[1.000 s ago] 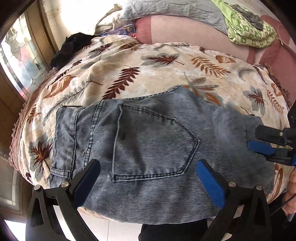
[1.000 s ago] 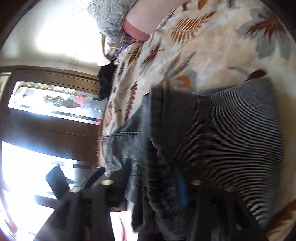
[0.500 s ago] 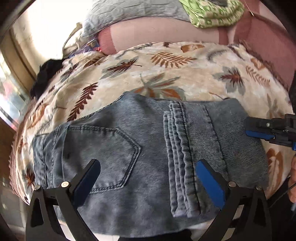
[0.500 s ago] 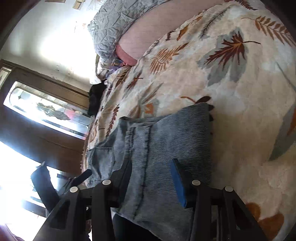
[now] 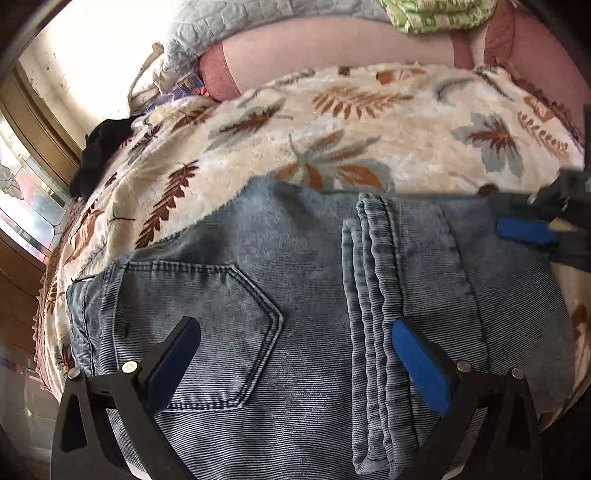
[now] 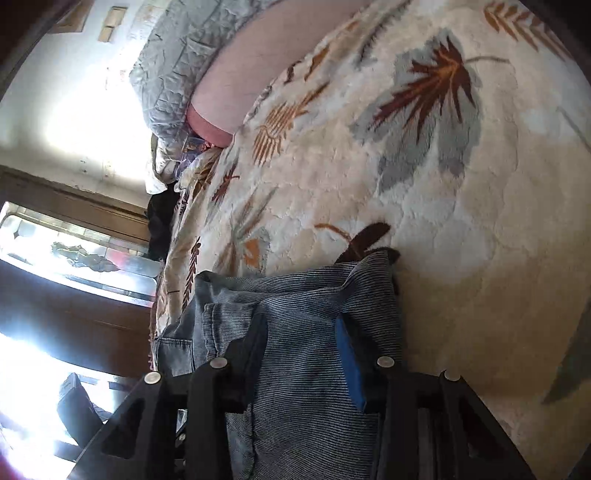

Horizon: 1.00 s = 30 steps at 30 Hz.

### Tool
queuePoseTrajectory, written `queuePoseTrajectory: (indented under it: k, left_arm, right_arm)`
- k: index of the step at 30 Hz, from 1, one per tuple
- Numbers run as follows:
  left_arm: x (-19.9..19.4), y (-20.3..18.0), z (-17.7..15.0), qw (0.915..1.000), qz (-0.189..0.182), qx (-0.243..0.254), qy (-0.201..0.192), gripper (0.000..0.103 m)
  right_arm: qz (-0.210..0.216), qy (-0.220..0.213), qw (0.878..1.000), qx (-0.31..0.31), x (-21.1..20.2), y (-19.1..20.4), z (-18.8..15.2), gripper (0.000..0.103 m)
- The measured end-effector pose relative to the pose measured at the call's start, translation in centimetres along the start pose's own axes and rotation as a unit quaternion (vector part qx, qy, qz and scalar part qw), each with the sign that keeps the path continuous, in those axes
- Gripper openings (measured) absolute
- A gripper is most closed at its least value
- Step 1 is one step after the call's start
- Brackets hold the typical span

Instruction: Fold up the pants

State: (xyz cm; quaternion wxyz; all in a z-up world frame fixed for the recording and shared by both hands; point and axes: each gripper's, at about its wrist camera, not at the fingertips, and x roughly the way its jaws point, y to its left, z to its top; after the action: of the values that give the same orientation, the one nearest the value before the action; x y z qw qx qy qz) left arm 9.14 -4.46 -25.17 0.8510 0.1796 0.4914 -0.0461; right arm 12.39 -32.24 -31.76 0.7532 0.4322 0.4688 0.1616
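Observation:
The blue denim pants (image 5: pixel 303 295) lie folded in a compact rectangle on the leaf-print blanket (image 5: pixel 332 122), back pocket up on the left, leg cuffs (image 5: pixel 373 295) laid across the right part. My left gripper (image 5: pixel 291 363) is open and empty, hovering over the near edge of the pants. My right gripper (image 6: pixel 301 345) is open, its fingers straddling the right end of the pants (image 6: pixel 306 302); it also shows at the right edge of the left wrist view (image 5: pixel 528 236).
The leaf-print blanket (image 6: pixel 443 166) covers a bed. A pink pillow (image 5: pixel 332 48), a grey quilt (image 5: pixel 280 14) and a green folded cloth (image 5: pixel 443 14) lie at the far end. A black garment (image 5: pixel 99 151) sits far left by a window (image 5: pixel 26 206).
The leg end has been folded over onto the seat, making the pants shorter. My right gripper opened and let go of the denim. My left gripper shifted right along the pants.

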Motion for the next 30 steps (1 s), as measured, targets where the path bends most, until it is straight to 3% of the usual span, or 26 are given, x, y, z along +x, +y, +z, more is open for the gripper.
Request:
queuePoseTrajectory:
  k: [4,13,15,17,20,25,27,30]
  left_arm:
    - [-1.1,0.4,-0.7,0.9999,-0.011,0.003,-0.001,0.103]
    - [-3.4,5.7,-4.4,0.9993,0.008,-0.035,-0.013,0.103]
    - [-3.9,7.6,-5.7,0.9984,0.015,-0.053,-0.014,0.103]
    - [-4.3,9.8,-7.3,0.9969,0.02,-0.075,-0.01,0.103]
    - [-4.5,13.5,-9.9,0.9933,0.03,-0.112,-0.003,0.103]
    - [-4.7,20.4,-14.4,0.9768,0.067,-0.203,0.007,0.103]
    - [-4.7,23.1,-15.8,0.9657,0.072,-0.249,0.018,0.103]
    - [-4.2,26.1,-17.3,0.946,0.051,-0.318,0.038,0.103]
  right_arm:
    - [0.024,-0.009,1.0,-0.009,-1.8,0.5,-0.6,0.042]
    - [0.117,0.079,0.989,-0.044,-3.1,2.8,-8.1,0.042]
    - [0.109,0.103,0.988,-0.047,-2.1,2.8,-9.6,0.042]
    - [0.058,0.139,0.987,-0.06,-0.3,2.7,-10.5,0.042]
    - [0.071,0.132,0.986,-0.072,-0.5,3.1,-10.4,0.042]
    - [0.12,0.085,0.986,-0.078,-1.8,3.8,-9.7,0.042]
    - [0.119,0.061,0.987,-0.093,-2.5,4.2,-9.5,0.044]
    - [0.116,0.041,0.988,-0.094,-2.6,4.4,-9.2,0.049]
